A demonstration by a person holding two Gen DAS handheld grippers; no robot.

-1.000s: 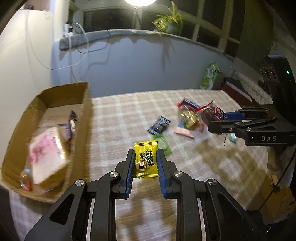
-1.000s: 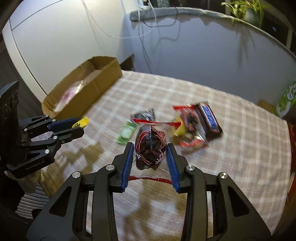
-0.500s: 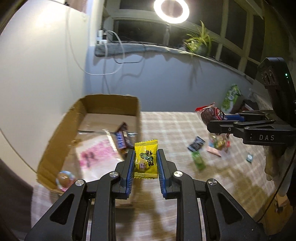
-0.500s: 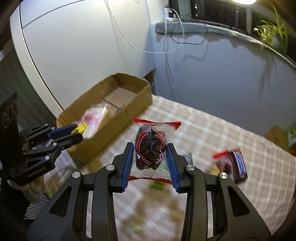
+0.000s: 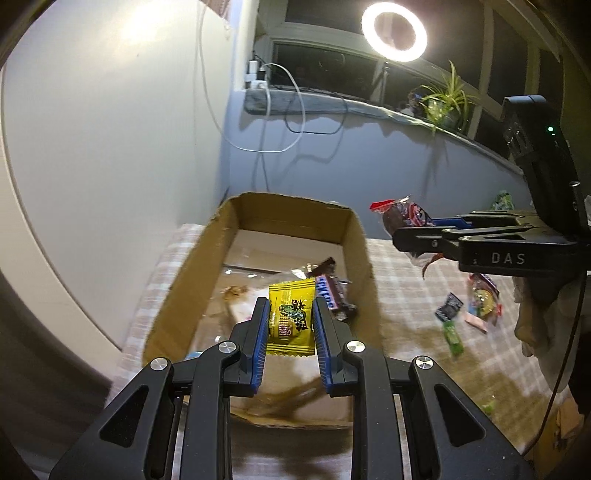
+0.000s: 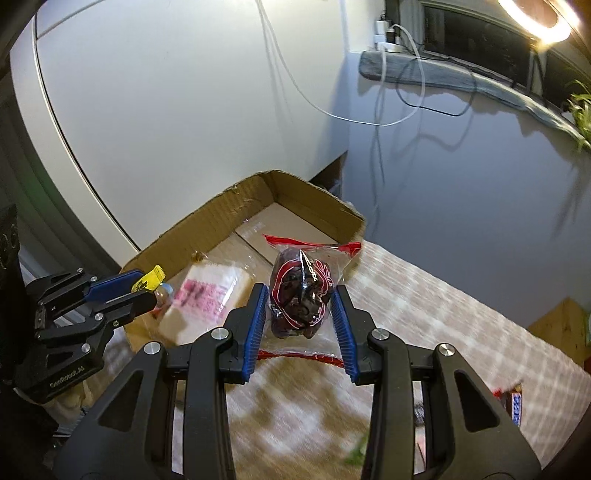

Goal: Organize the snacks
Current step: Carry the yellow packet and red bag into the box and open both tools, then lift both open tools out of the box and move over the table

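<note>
**Q:** Left gripper first: what is it doing?

**A:** Its two blue ribbed fingers are pressed against the sides of a small yellow foil snack packet with green and black print, pinching it upright. The packet hangs above the near end of an open brown cardboard box.

**Q:** And the right gripper?

**A:** Its jaws clamp a clear plastic bag with red edges, filled with dark dried fruit. The bag is held in the air just beside the box's right wall, above a beige checked tablecloth.

**Q:** What lies inside the box?

**A:** A flat white pouch with pink print and a brown chocolate bar with a blue-lettered wrapper. A small round item at the near corner is too blurred to name.

**Q:** What surrounds it?

**A:** On the cloth, well to the right of the box, sits a loose cluster of snacks: a small black sachet, a green wrapper and a clear bag of colourful sweets. Behind, a white cable hangs down the wall, a lit ring lamp glows, and a potted green plant stands on the ledge.
</note>
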